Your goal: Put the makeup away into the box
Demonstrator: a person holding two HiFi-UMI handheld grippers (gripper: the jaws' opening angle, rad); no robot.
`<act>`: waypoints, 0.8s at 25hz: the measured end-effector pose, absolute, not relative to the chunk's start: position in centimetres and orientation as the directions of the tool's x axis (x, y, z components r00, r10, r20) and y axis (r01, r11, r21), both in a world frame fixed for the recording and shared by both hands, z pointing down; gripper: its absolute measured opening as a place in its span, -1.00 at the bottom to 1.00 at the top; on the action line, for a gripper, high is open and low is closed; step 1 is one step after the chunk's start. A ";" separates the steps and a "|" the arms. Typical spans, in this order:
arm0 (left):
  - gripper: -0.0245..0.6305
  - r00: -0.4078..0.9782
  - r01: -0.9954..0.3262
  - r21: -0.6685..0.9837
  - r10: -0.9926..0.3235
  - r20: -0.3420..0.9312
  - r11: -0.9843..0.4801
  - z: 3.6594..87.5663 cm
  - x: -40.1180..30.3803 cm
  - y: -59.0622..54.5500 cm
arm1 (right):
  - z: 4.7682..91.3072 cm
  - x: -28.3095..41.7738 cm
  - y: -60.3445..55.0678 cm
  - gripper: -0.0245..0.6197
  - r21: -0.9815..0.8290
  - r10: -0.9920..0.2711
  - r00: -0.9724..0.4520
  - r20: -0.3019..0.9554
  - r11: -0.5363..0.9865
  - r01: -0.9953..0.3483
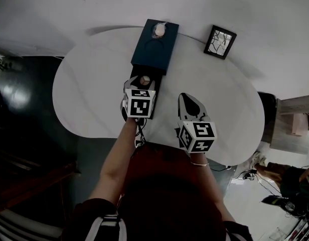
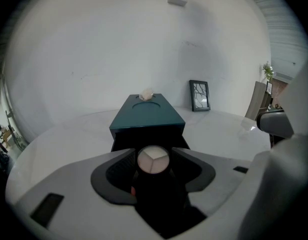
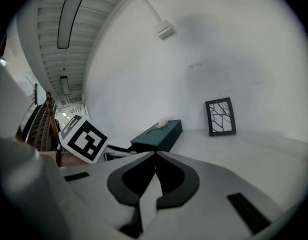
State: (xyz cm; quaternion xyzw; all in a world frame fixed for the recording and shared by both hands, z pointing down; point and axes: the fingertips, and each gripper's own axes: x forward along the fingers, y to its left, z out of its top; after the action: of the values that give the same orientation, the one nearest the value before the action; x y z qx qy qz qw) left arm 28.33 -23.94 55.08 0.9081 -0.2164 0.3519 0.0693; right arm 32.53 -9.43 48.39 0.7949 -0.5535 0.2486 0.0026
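A dark teal box (image 1: 153, 46) lies on the white table (image 1: 94, 84), its black drawer (image 1: 157, 79) pulled out toward me. My left gripper (image 1: 144, 82) is shut on a black round makeup pot (image 2: 153, 160) with a pale three-shade top. It holds the pot over the open drawer (image 2: 120, 143), just in front of the box (image 2: 147, 115). My right gripper (image 1: 191, 103) hovers over bare table to the right of the drawer; its jaws (image 3: 155, 154) are shut with nothing between them. A pale round object (image 1: 158, 30) sits in a recess on the box's far end.
A small black picture frame (image 1: 220, 41) leans against the wall at the table's far right, also in the right gripper view (image 3: 220, 116). The table's front edge curves close to my body. Dark floor lies left of the table, clutter at the lower right.
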 end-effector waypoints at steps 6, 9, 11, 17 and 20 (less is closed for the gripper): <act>-0.19 0.654 -0.424 -0.019 -0.321 0.685 -0.905 56.3 29.8 -24.2 | 49.1 33.3 -9.7 -0.88 -0.278 -0.871 0.263 0.415 -0.397 -0.875; -0.19 0.642 -0.421 -0.021 -0.315 0.699 -0.907 57.0 30.1 -24.3 | 49.3 33.6 -9.9 -0.88 -0.278 -0.868 0.263 0.420 -0.399 -0.874; -0.19 0.638 -0.419 -0.019 -0.310 0.705 -0.908 57.5 30.4 -24.5 | 49.5 33.8 -10.0 -0.88 -0.277 -0.866 0.265 0.425 -0.403 -0.872; -0.19 0.631 -0.408 -0.024 -0.301 0.715 -0.913 58.2 30.9 -24.7 | 49.8 34.3 -10.3 -0.88 -0.276 -0.861 0.270 0.432 -0.411 -0.869; -0.19 0.630 -0.406 -0.018 -0.294 0.718 -0.914 58.4 31.1 -24.8 | 49.8 34.4 -10.4 -0.88 -0.274 -0.858 0.272 0.436 -0.414 -0.868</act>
State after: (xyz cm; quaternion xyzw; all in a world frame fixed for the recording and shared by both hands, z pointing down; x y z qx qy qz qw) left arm 31.10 -24.77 58.40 0.8999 -0.1945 0.3834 0.0729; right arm 34.39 -10.37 49.85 0.7973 -0.5411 0.2672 0.0093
